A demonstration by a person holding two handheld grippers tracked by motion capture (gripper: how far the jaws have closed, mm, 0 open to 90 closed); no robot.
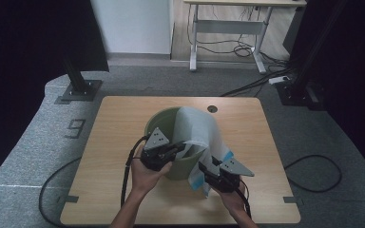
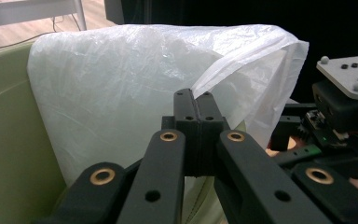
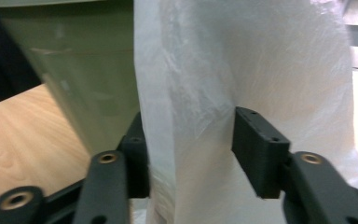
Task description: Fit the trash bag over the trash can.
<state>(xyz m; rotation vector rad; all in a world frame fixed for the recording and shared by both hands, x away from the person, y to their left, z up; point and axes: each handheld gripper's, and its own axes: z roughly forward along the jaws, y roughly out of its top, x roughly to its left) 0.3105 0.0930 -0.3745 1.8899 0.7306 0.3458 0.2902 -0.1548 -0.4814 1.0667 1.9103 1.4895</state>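
A: How are the left tongs [image 2: 196, 100] set?

B: Their jaws are pressed fully together, and a fold of the white bag [image 2: 135, 79] is pinched between the tips, at the near rim of the green bin [image 2: 9, 135]. From above, the left tongs [image 1: 177, 149] are seen right at that rim.

A: And the right tongs [image 3: 191, 154]?

B: They are spread to a middling width. A hanging sheet of the bag [image 3: 261, 60] is seen between the jaws, but it is not clamped; a gap is left beside the right jaw. From above, the right tongs [image 1: 206, 169] are found low on the outside of the bin [image 1: 164, 118], to the right of the left tongs.

A: Where is the bag [image 1: 197, 126] as a whole?

B: It is draped over the bin's rim, above and beyond both tongs, with its lower edge hung down the outer wall toward the counter [image 1: 119, 142].

A: Which step is judged to be in hand?

B: The lining of the bin, it seems: one edge is anchored while the loose side is being taken up.

A: What is called for next?

B: The right jaws would need to be closed on the sheet, which could then be drawn out and over the rim, without the thin film being torn.
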